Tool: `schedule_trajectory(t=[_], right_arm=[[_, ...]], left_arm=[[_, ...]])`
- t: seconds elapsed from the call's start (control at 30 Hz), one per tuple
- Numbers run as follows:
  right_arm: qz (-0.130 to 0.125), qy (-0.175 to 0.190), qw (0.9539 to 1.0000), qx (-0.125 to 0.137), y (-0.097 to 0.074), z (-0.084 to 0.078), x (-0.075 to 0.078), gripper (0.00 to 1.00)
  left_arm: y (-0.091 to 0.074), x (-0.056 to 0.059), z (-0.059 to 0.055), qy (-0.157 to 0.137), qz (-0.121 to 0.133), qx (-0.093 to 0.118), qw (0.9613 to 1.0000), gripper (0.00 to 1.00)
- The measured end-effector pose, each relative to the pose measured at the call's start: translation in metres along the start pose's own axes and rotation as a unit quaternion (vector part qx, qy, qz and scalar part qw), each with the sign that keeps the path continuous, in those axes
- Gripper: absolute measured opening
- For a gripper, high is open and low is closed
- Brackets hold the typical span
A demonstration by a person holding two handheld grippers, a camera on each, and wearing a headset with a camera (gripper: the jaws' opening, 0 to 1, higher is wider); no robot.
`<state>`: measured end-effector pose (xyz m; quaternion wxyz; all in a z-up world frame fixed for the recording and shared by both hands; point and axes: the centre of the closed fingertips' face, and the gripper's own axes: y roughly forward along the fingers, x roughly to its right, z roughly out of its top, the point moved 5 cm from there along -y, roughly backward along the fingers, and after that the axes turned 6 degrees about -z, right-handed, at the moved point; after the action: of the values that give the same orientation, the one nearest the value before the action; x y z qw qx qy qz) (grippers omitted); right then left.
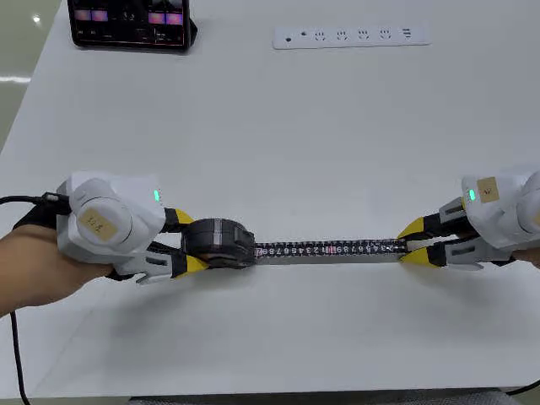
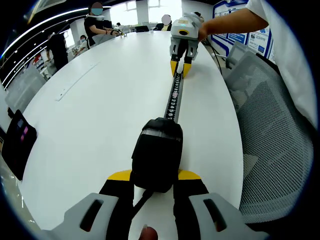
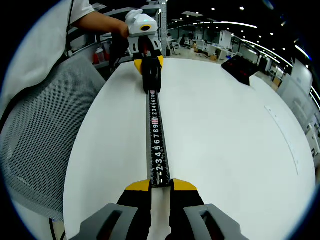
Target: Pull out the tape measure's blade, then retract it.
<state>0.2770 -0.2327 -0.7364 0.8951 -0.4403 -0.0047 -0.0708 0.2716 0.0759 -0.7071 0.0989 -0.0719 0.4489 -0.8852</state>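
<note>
The tape measure (image 1: 221, 243) lies on the white bench (image 1: 270, 135), near the front edge. Its blade (image 1: 329, 249) is pulled out in a straight line between the two grippers. The left gripper (image 1: 189, 241) has its jaws pinching the dark case (image 2: 157, 152) from both sides. The right gripper (image 1: 413, 242) has its jaws pressed on the tip of the blade. So the first half of the job looks done, or nearly done, because a good stretch of blade is out of the case. I cannot tell if the person means to pull out more. What is left is the second half, letting the blade go back into the case, and that has not begun as far as I can see. The blade is black with white numbers (image 3: 159, 150). In the right gripper view I can read 2 3 4 5 6 7 8 9 going away from the jaws. Then comes a red mark (image 3: 156, 121) where ten should be, and the small numbers start again. Farther along they get too small to read. I see no brand name on the case. Each gripper has a yellow sticker (image 1: 99, 224) with something written on it, but the writing is too small to read. A little green light (image 1: 157, 196) glows on each gripper. At the far side of the bench lie a white power strip (image 1: 350, 36) and a dark screen (image 1: 131, 21) with pink patches. No words can be read on them.
</note>
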Motion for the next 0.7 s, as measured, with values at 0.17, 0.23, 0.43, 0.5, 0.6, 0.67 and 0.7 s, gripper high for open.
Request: schedule_trajectory(t=[0.17, 0.23, 0.43, 0.5, 0.6, 0.67, 0.7], right_arm=[[-0.003, 0.001, 1.0, -0.007, -0.007, -0.008, 0.001, 0.09], [-0.003, 0.0, 0.9999, -0.011, -0.008, -0.009, 0.001, 0.09], [-0.006, 0.001, 0.9998, -0.02, -0.013, -0.015, 0.002, 0.09], [-0.006, 0.001, 0.9997, -0.024, -0.015, -0.016, 0.002, 0.09], [-0.006, 0.001, 0.9996, -0.029, -0.017, -0.019, 0.002, 0.09], [-0.007, 0.002, 0.9994, -0.033, -0.019, -0.021, 0.002, 0.09], [-0.007, 0.003, 0.9994, -0.033, -0.02, -0.022, 0.003, 0.09]], left_arm=[[0.0, 0.0, 0.001, 0.0, 0.001, 0.0, 1.0, 0.24], [0.0, 0.0, 0.001, 0.0, 0.001, -0.001, 1.0, 0.24], [0.0, 0.0, 0.001, 0.0, 0.0, -0.001, 1.0, 0.24], [0.0, 0.0, 0.001, 0.0, 0.001, -0.001, 1.0, 0.24], [0.0, 0.0, 0.001, 0.0, 0.001, -0.001, 1.0, 0.24], [0.0, 0.0, 0.001, 0.0, 0.001, -0.001, 1.0, 0.24], [0.0, 0.0, 0.001, 0.0, 0.001, -0.001, 1.0, 0.24]])
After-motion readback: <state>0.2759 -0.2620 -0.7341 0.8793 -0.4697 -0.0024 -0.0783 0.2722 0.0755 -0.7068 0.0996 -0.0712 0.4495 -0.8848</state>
